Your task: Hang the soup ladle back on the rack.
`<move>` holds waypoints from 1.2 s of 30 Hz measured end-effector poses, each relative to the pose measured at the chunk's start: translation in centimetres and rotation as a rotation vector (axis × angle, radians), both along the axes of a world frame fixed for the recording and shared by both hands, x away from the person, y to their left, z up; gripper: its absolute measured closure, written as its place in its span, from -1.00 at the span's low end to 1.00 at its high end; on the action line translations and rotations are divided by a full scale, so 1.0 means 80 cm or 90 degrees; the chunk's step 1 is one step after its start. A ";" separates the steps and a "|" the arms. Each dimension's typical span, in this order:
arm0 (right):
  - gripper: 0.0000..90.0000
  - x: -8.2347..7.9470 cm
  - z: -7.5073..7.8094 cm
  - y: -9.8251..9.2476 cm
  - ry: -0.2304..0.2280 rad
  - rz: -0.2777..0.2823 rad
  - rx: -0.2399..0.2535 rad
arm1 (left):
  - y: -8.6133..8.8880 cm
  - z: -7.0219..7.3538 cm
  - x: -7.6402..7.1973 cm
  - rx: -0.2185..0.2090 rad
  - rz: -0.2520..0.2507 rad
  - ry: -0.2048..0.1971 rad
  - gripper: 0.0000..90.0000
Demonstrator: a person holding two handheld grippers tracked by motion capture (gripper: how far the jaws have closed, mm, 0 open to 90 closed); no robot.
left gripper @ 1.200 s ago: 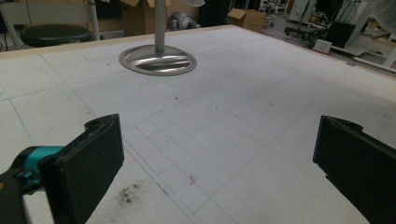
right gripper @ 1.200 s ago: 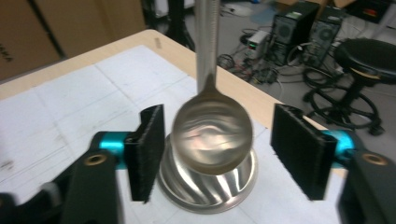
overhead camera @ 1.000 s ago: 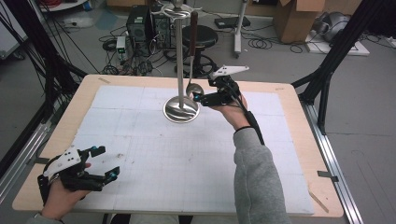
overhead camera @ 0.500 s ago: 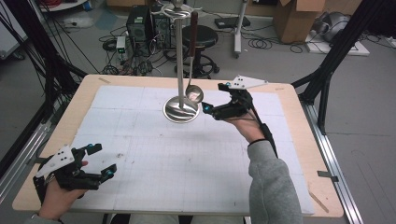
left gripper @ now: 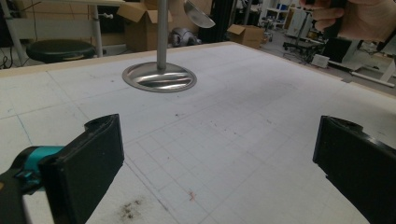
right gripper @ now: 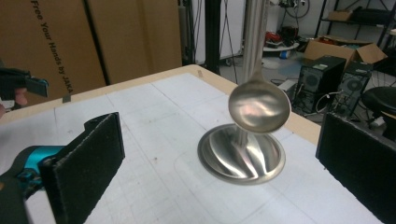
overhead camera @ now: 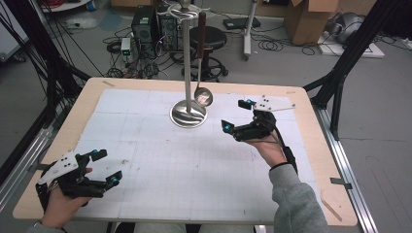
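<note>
A steel stand [overhead camera: 188, 115] with a round base and tall pole rises at the far middle of the table. A ladle [overhead camera: 203, 97] with a dark handle hangs from its top, the bowl just above the base. My right gripper [overhead camera: 235, 115] is to the right of the stand, apart from it and open. Its jaws have just been opening and nothing is between them. In the right gripper view the ladle bowl [right gripper: 259, 107] hangs ahead of the jaws, over the base [right gripper: 240, 156]. My left gripper [overhead camera: 107, 166] rests open near the front left corner, holding nothing.
A white gridded mat [overhead camera: 145, 145] covers the wooden table [overhead camera: 316, 160]. Beyond the far edge are a stool [overhead camera: 212, 36], computer towers [overhead camera: 143, 24], cables and cardboard boxes [overhead camera: 306, 19]. Black frame struts [overhead camera: 340, 63] stand at both sides.
My right gripper has drawn back from the ladle bowl, moving to the right and toward the near side. The ladle stays hanging on the stand. The left gripper has kept still.
</note>
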State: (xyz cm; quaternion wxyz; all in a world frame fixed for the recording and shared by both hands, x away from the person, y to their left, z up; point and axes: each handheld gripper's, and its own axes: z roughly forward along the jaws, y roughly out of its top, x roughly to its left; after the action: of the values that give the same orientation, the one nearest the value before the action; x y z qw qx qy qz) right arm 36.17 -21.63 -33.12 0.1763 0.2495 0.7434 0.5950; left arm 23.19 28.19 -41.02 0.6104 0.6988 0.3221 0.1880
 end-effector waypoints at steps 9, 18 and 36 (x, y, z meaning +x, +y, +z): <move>-1.00 -0.012 -0.024 -0.014 0.017 -0.001 0.019 | 0.000 -0.002 0.001 0.004 0.000 0.005 -0.95; -1.00 -0.016 -0.046 -0.029 0.028 -0.016 0.013 | 0.000 -0.004 0.002 0.009 0.001 0.011 -0.95; -1.00 -0.039 -0.067 -0.041 0.049 -0.022 0.012 | 0.003 -0.006 0.000 0.012 0.002 0.013 -0.95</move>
State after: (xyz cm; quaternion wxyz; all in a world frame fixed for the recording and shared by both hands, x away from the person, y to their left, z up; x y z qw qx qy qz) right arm 33.07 -24.95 -38.51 0.1555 0.2865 0.7397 0.5887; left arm 23.23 28.40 -41.50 0.5999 0.7061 0.3278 0.1846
